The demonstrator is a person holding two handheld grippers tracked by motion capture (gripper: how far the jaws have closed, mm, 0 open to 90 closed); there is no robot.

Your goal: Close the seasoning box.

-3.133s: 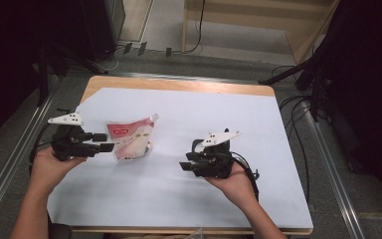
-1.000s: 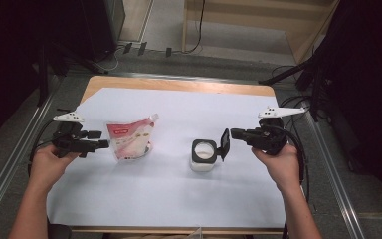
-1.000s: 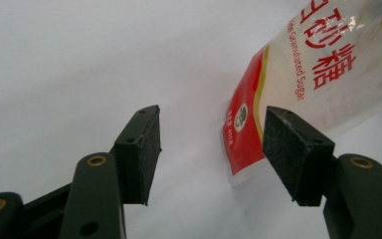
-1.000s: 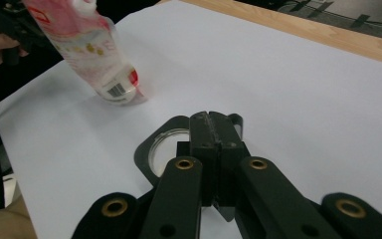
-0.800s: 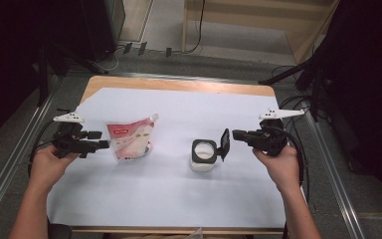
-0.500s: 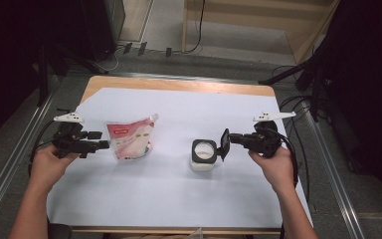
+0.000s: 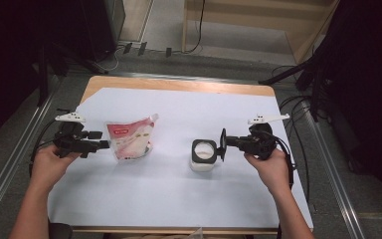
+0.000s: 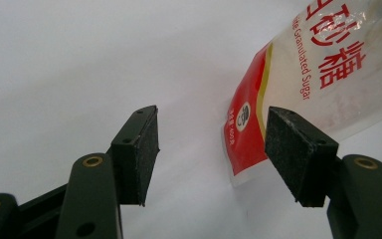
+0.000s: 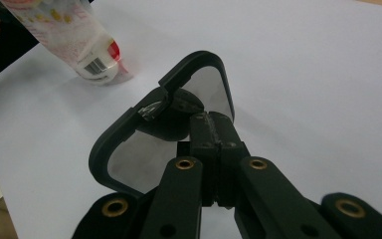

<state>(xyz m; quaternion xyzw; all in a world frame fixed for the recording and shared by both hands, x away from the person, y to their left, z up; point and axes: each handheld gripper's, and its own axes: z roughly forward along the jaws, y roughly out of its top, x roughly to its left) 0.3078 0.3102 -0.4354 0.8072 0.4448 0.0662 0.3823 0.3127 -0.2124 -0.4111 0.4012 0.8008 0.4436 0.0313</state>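
Note:
A clear sugar pouch (image 7: 129, 139) with a red label leans upright on the white sheet. My left gripper (image 7: 99, 141) is level at its left side and open. In the left gripper view the pouch's lower corner (image 8: 258, 134) lies beyond the pads (image 8: 144, 149), apart from both. A small open jar (image 7: 204, 155) with a black rim and white contents stands mid-table. Just right of it, my right gripper (image 7: 230, 143) is shut on the jar's lid (image 7: 223, 144), held on edge. The right gripper view has the jaws closed on a tab of the black-framed clear lid (image 9: 199, 57).
The white sheet (image 7: 179, 199) covers a wooden table (image 7: 179, 83) whose far edge shows. Cables (image 7: 298, 104) trail off the table's right side. Metal rails run along the floor on both sides. The pouch (image 9: 74, 35) stands far off in the right gripper view.
The right gripper left the jar top with the lid, swung right, then sank slightly and edged back toward the jar. The left gripper and the pouch stayed put.

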